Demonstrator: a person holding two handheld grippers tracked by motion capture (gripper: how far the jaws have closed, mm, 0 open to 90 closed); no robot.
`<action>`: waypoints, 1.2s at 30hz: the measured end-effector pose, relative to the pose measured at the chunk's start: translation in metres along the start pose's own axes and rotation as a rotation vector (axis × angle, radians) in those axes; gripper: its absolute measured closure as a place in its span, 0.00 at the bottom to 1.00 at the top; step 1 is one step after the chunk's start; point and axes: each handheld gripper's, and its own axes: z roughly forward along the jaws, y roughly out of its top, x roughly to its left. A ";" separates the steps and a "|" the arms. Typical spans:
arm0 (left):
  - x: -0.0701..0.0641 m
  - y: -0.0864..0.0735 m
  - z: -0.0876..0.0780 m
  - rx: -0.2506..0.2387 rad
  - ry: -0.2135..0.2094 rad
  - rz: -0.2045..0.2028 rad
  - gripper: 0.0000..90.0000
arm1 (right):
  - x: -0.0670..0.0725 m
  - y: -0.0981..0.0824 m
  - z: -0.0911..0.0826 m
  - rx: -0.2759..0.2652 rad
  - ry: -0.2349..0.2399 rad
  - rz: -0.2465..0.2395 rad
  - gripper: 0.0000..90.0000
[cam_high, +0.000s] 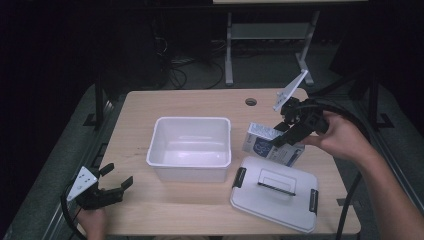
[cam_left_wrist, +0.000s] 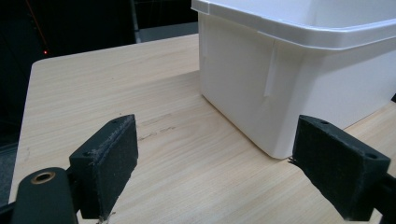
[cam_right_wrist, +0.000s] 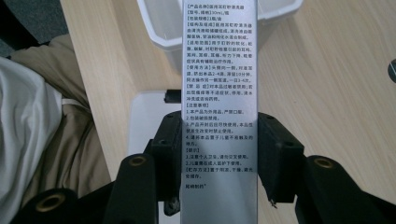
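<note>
Left claw (cam_high: 116, 181) open and empty, white bin (cam_high: 165, 157) empty, right claw (cam_high: 286, 134) gripping carton (cam_high: 267, 146)

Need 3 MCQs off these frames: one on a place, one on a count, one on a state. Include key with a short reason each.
1. Where does the grey lid lie?
A. on the white bin
B. on the table, right of the white bin
C. on the floor

2. How many black latches show on the grey lid?
A. two
B. none
C. five

3. What is the state of the right claw?
A. open and empty
B. shut on the carton
C. shut on the lid handle

Key: 1 B, the bin stands open with the lid beside it. 2 A, one at each end. 3 B, both pads press on the carton's sides.
</note>
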 end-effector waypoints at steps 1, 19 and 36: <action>0.000 0.000 0.000 0.000 0.000 0.000 0.15 | 0.002 0.002 -0.001 0.001 0.006 0.001 0.62; 0.001 0.000 0.000 -0.003 0.000 0.003 0.15 | 0.024 0.051 -0.009 0.006 0.013 -0.095 0.62; 0.001 0.000 0.000 -0.001 -0.002 0.002 0.15 | 0.038 0.096 -0.005 0.009 0.027 -0.169 0.62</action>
